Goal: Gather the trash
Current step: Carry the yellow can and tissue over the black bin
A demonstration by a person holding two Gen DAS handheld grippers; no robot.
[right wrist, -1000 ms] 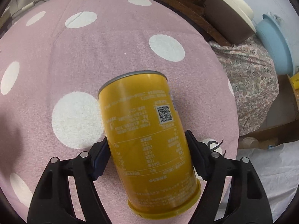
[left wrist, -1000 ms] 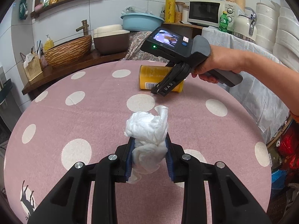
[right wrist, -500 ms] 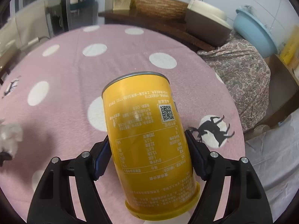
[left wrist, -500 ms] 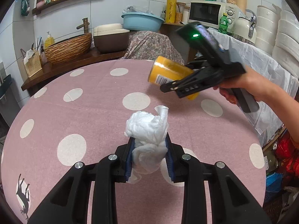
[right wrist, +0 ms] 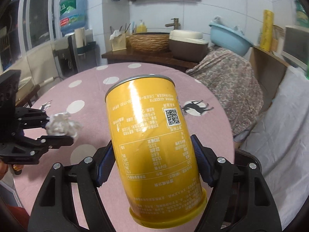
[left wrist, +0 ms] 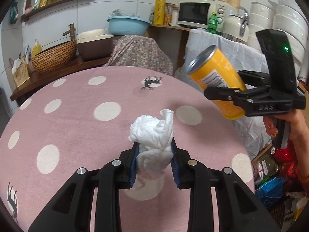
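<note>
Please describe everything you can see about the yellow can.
The yellow can is a tall cylinder with a silver metal rim at one end and a yellow plastic-looking cap at the other. Small printed text, a QR code and a barcode cover its side. It is lifted off the pink dotted tablecloth and tilted, rim end up. The jaws of the right gripper press on its two sides; nothing else touches it.

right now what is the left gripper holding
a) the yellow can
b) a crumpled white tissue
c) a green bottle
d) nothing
b: the left gripper has its blue pads pressed on the crumpled white tissue, while the yellow can sits in the right gripper.
</note>
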